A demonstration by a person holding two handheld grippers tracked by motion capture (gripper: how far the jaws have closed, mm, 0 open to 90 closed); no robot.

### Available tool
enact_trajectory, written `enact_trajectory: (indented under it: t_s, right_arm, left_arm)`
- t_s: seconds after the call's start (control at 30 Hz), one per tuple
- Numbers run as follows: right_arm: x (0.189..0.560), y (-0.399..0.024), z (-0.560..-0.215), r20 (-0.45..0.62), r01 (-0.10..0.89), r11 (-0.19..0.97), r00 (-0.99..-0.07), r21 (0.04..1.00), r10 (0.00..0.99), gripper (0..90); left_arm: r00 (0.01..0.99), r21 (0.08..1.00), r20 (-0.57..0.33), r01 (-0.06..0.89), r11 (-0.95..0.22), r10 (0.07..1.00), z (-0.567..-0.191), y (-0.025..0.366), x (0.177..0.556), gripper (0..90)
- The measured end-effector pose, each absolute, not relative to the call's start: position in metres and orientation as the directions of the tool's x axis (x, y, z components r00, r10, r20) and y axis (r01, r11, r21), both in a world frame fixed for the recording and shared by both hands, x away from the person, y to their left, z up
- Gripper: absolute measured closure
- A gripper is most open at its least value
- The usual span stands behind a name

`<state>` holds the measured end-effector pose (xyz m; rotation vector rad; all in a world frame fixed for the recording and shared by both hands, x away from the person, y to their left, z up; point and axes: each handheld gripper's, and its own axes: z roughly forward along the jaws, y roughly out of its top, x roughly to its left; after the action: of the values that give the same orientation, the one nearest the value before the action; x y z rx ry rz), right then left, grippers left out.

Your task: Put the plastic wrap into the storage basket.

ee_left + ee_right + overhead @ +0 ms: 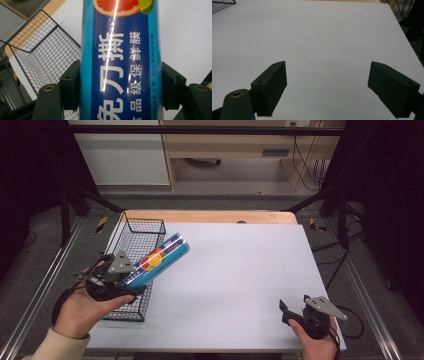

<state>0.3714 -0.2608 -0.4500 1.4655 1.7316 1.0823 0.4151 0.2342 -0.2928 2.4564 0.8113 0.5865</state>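
Blue cling-film tube sits clamped between the jaws of the left gripper, held tilted above the wire basket at the bench's left edge. By the look of it, the carrying step is in hand; next the tube must either go down inside the basket's walls or swing clear onto the white bench, which offers wide bare room. The right gripper rests near the front right corner, jaws spread with nothing between them.
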Motion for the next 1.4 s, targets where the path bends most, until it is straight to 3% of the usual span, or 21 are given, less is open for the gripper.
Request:
enact_trajectory:
  t_s: [0.73, 0.97, 1.4]
  right_arm:
    - [0.371, -0.260, -0.450, 0.047, 0.462, 0.051, -0.198, 0.885, 0.979, 16.2]
    - [0.368, -0.250, -0.445, -0.026, 0.440, 0.121, -0.215, 0.890, 0.976, 16.6]
    - [0.368, -0.251, -0.447, -0.009, 0.443, 0.106, -0.216, 0.890, 0.976, 16.6]
  left_arm:
    - [0.700, 0.549, 0.263, 0.457, -0.700, 0.663, -0.298, 0.243, 0.414, 32.0]
    - [0.687, 0.540, 0.247, 0.488, -0.686, 0.683, -0.313, 0.246, 0.419, 32.1]
    - [0.662, 0.536, 0.244, 0.516, -0.668, 0.708, -0.315, 0.250, 0.417, 32.1]
